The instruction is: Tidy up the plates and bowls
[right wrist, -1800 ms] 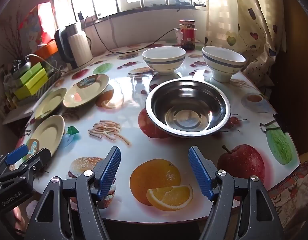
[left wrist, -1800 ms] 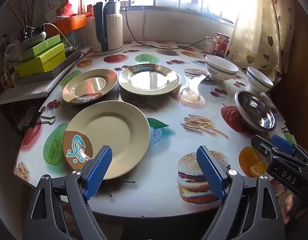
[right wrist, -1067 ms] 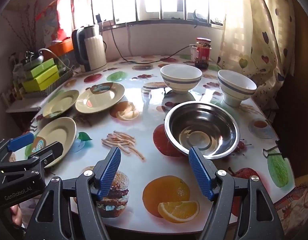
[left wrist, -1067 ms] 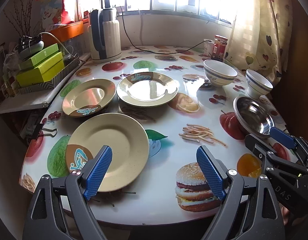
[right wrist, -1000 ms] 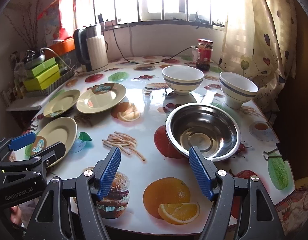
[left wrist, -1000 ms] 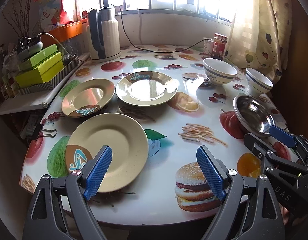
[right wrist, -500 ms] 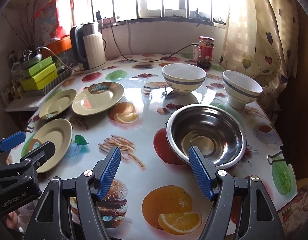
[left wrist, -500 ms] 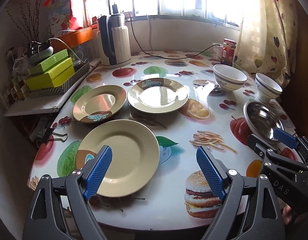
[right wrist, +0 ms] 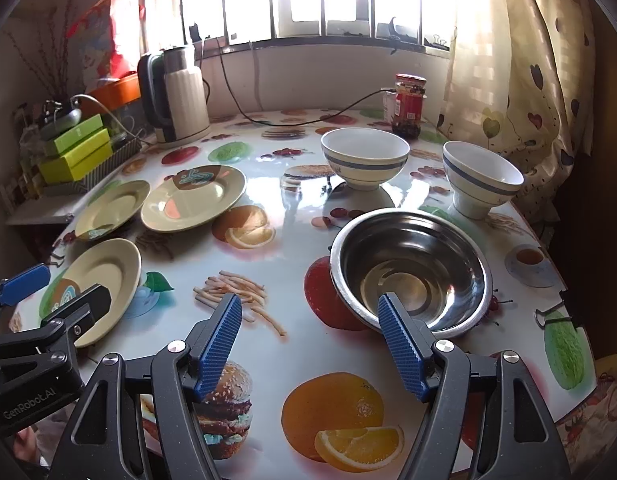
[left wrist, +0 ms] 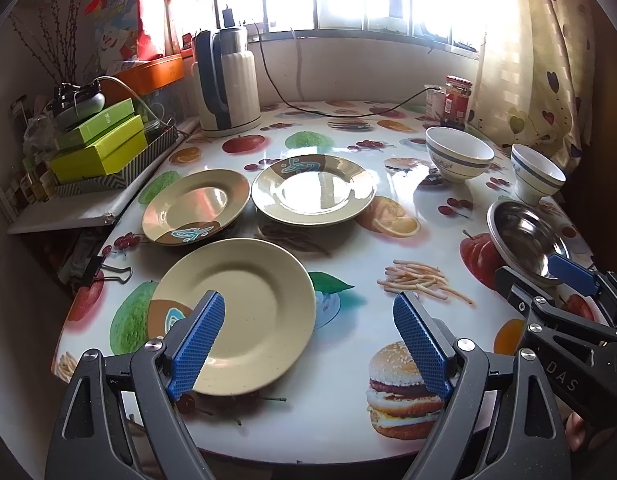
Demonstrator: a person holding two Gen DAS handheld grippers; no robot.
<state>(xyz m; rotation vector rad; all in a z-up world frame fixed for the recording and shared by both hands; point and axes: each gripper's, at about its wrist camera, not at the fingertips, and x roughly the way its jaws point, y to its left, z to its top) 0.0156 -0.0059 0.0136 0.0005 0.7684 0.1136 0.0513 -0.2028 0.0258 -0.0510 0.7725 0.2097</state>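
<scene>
The bench (left wrist: pixel 348 420) with its fruit-print cover is carrying everything, and the steel bowl (right wrist: pixel 408 268) is sitting at its right side, with two white bowls (right wrist: pixel 364 158) behind it and three plates (left wrist: pixel 244 308) lying well to its left. The right gripper (right wrist: pixel 308 334) is hovering spread at the steel bowl's near rim, pinching nothing, while the left gripper (left wrist: pixel 308 340) is hanging spread over the nearest plate.
</scene>
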